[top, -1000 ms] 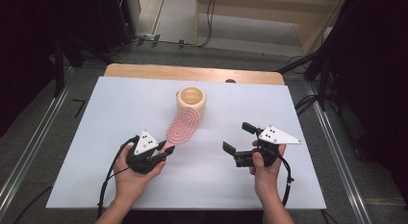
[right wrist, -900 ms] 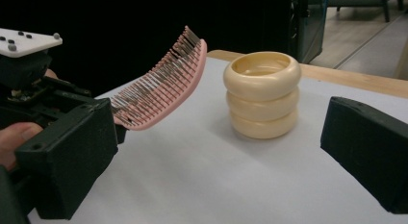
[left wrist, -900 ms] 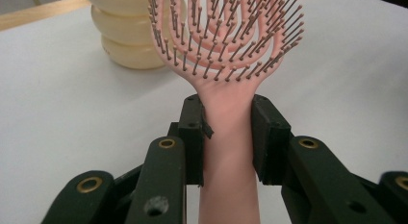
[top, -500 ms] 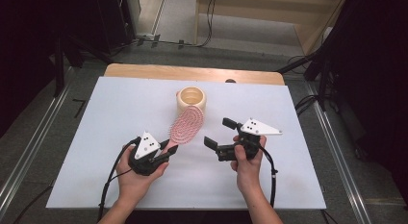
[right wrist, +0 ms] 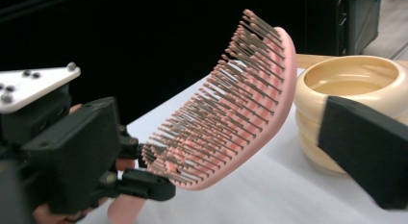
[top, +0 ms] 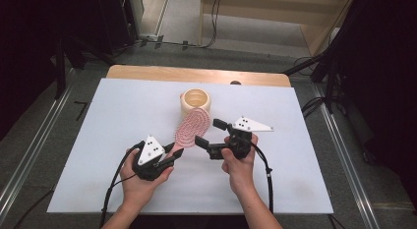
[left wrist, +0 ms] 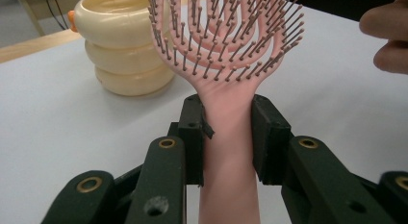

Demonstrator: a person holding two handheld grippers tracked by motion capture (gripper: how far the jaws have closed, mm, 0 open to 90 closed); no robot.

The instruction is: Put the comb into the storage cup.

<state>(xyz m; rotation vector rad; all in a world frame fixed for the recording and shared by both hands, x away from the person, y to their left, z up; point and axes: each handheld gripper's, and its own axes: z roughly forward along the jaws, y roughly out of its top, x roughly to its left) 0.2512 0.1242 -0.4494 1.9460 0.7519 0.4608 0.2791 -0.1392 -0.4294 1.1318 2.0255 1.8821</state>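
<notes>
A pink hairbrush (top: pixel 193 127) stands tilted above the white table, bristles toward the right hand. My left gripper (top: pixel 174 153) is shut on its handle; in the left gripper view both pads clamp the pink handle (left wrist: pixel 226 152) below the bristled head (left wrist: pixel 226 36). My right gripper (top: pixel 209 132) is open at the right edge of the brush head. Its jaws have just been closing a little, with the head (right wrist: pixel 231 113) at their mouth and untouched. One of its pads (right wrist: pixel 365 156) shows at the right.
A cream ridged bowl (top: pixel 195 101) sits just behind the brush tip, also near in both gripper views (left wrist: pixel 122 46) (right wrist: pixel 346 89). The white table sheet (top: pixel 113 116) spreads to both sides. A wooden strip (top: pixel 147 71) edges the far side.
My right gripper has moved left across the table up to the brush head. The left gripper and the brush have stayed where they were.
</notes>
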